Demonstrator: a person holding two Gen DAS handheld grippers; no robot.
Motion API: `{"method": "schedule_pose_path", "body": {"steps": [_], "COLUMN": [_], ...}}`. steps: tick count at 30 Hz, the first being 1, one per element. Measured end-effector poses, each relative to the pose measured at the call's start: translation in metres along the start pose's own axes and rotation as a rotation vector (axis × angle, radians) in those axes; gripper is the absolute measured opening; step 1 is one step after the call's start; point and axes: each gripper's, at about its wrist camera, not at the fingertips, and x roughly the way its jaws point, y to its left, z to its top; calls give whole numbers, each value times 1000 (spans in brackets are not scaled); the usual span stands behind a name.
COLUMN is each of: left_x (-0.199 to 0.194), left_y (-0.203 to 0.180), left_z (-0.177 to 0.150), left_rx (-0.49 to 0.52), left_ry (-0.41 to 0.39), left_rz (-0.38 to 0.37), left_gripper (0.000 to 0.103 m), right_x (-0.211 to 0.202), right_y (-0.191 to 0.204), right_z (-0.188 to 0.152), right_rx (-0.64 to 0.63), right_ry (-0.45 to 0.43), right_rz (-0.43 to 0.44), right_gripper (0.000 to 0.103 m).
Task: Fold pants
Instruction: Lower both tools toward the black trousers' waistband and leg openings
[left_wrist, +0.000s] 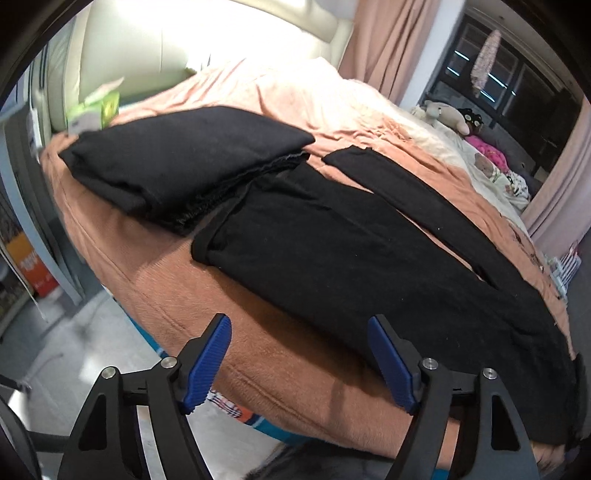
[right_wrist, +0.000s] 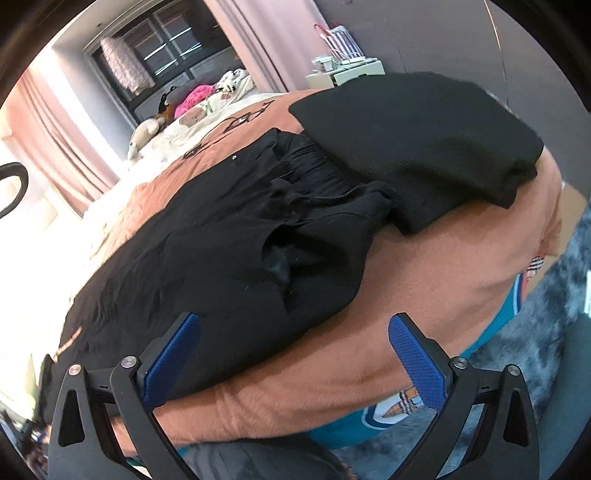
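Left wrist view: the left gripper (left_wrist: 300, 363) hangs over the near edge of the bed, jaws standing well apart with nothing between them; only orange blanket (left_wrist: 155, 280) shows in the gap
Pants: the black pants (left_wrist: 332, 236) lie spread flat on the blanket, legs parted, one cuff toward the folded black stack (left_wrist: 177, 162) beyond

Right wrist view: the right gripper (right_wrist: 295, 363) is wide open and empty; its left pad (right_wrist: 171, 360) sits over the pants' edge, though whether it touches I cannot tell
Waist end: the bunched waistband (right_wrist: 295, 184) lies just beside a folded black garment (right_wrist: 417, 136)
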Motion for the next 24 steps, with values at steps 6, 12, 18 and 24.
{"method": "schedule_pose_path", "body": {"steps": [6,12,18,24], "left_x": [14,26,37,39], "left_y": [0,4,15,38], "left_z": [8,22,28,32], "left_rx": [-47,-101,-161,-229], "left_ry": [32,36,50,28], "left_rz": [-21,-29,-10,-7], "left_gripper": [74,74,73,66], "right_x": [21,29,28,27], "right_y": [-21,-31,-30,-31], "right_z": [18,28,38,46], "right_rx": [46,58,13,17], "right_ry": [26,33,42,37], "right_rz": [21,25,34,30], "right_gripper": [84,74,63,50]}}
